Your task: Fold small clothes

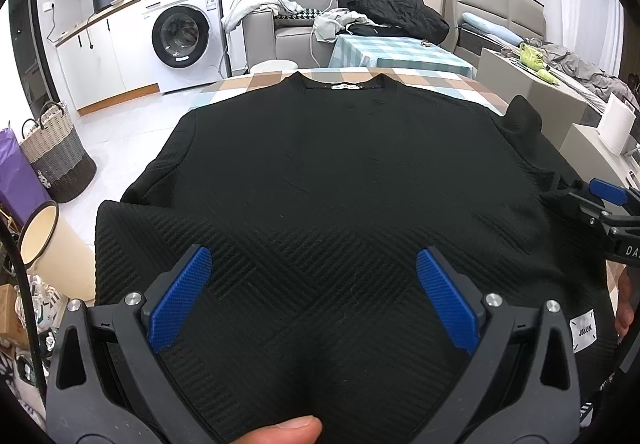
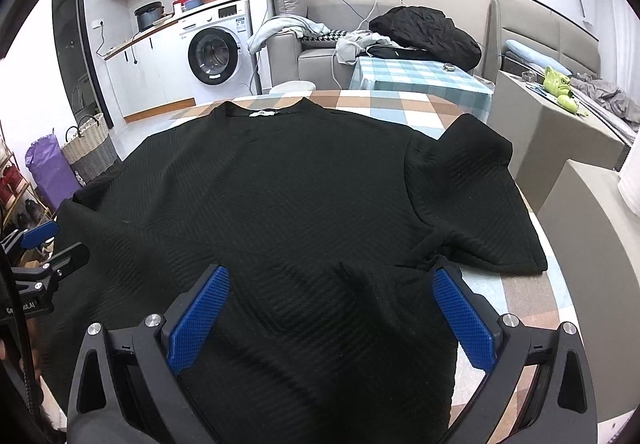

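Black ribbed-knit short-sleeved top [image 1: 320,180] lies flat on the round table with the checked orange-and-blue cloth [image 1: 432,78], covering most of it. The collar with its white neck label [image 1: 346,87] is at the far edge, the hem at your near edge. So the long axis runs straight away from you, neck pointing away, toward the white front-loading washing machine [image 1: 182,36].

Left gripper [image 1: 314,300]: blue pads spread wide, hovering over the hem left of centre, pinching nothing. Right gripper [image 2: 332,320]: also spread wide, empty, over the hem's right part, its right finger near the bunched fabric at the underarm.

My read: nothing is folded yet, so this is the first grab.

- The right sleeve [image 2: 476,196] is splayed out across the cloth. The left sleeve [image 1: 132,220] hangs at the table edge.
- Fold along the long axis first: sleeve and side panel inward, one side at a time.
- Bite the edge of the cloth, not the middle. The knit looks thick and springy, so take a deep pinch.
- Smooth the puckered underarm [image 2: 432,260] before folding, or it will probably lock a crease in.
- Keep both grippers level while carrying an edge so the fold line stays parallel to the neck-to-hem axis.
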`<state>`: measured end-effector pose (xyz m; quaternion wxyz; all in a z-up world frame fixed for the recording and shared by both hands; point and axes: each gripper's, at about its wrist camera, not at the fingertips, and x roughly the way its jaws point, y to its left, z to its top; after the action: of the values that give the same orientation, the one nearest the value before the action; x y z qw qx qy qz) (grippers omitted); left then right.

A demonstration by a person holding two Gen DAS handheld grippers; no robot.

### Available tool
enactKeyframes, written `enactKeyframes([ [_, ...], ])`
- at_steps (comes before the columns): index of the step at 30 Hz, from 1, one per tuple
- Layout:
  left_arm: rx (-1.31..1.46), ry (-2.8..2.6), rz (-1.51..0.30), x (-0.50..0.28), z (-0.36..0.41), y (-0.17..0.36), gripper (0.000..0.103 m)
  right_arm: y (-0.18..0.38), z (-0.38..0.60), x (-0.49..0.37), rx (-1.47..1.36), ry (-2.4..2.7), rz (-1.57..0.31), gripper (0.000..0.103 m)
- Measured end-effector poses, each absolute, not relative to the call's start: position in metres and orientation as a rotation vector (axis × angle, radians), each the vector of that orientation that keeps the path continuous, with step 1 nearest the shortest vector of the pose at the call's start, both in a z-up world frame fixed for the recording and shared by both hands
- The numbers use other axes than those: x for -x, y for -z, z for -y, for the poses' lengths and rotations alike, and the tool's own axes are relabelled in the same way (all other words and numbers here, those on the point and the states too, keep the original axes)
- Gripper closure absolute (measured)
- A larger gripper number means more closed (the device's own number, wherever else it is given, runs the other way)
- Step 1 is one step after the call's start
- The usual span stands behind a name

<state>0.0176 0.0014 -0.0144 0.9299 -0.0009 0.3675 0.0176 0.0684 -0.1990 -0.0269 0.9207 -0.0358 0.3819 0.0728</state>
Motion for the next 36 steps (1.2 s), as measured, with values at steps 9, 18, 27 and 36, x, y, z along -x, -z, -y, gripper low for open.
enactKeyframes([
  [9,0.006,-0.048,-0.733,-0.018,-0.011,0.013,0.001,0.025,0.198,-0.069,0.069,-0.172,-0.770,0.000],
  [18,0.012,-0.063,-0.718,-0.015,-0.016,0.012,0.001,0.017,0.199,-0.065,0.036,-0.211,-0.716,0.000],
  [27,0.026,-0.072,-0.716,-0.015,-0.022,0.010,0.001,0.013,0.201,-0.055,0.017,-0.225,-0.686,0.000],
  [36,0.025,-0.085,-0.710,-0.007,-0.024,0.006,0.001,0.009,0.208,-0.047,0.012,-0.205,-0.672,0.000],
])
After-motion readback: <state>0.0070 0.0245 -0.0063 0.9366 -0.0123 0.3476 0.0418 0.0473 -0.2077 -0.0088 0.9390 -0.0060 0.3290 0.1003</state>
